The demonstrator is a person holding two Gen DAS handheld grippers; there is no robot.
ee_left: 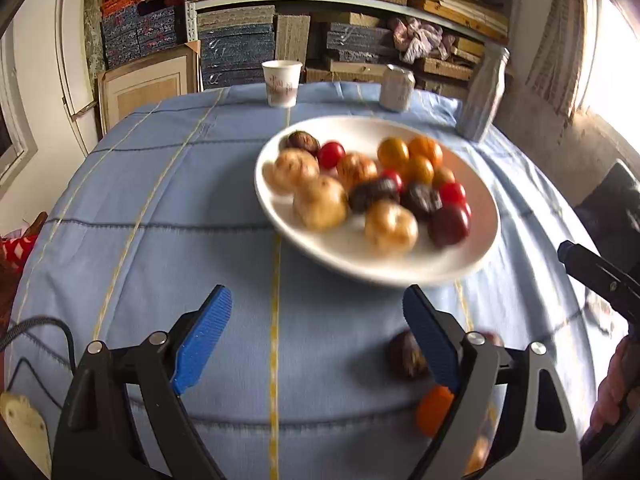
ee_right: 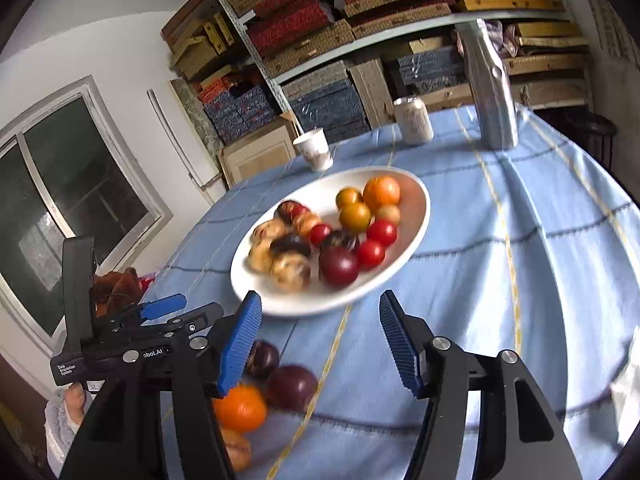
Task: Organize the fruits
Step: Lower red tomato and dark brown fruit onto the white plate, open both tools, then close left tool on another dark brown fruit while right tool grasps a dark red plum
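Both my grippers, left [ee_left: 316, 336] and right [ee_right: 320, 340], stand wide with nothing between the fingers. The fruits fill the white plate [ee_right: 420, 216]; a few loose ones [ee_right: 292, 386] lie on the cloth just before it. For the next pick I judge it best to centre one fruit between the pads before closing.
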